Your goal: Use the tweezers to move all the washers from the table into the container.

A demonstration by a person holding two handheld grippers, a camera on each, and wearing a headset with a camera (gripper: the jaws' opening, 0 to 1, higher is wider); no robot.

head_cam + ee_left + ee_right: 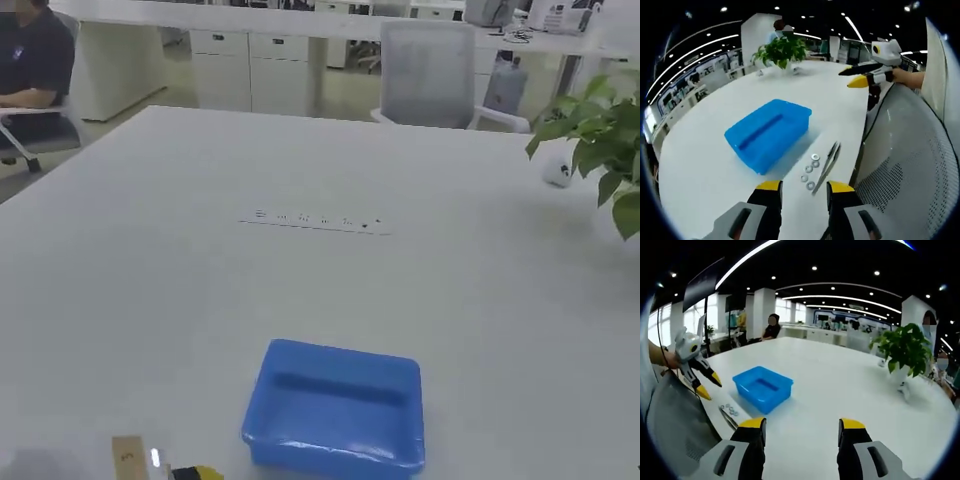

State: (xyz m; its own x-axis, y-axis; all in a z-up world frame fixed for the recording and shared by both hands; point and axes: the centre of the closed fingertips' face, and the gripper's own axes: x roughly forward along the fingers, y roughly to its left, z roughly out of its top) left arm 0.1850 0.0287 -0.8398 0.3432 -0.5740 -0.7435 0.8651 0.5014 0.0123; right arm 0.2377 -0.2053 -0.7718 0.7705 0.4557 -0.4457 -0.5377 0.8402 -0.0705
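Left gripper view puts the tweezers (827, 160) beside the washers (810, 172) on the surface (710, 170) near the container (767, 132), and we judge them light, stiff, slippery metal best pinched mid-length, while the left gripper (805, 186) and right gripper (802, 423) both stand wide open, holding nothing.

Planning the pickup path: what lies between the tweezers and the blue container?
A short row of washers, close beside the tweezers, in the left gripper view.
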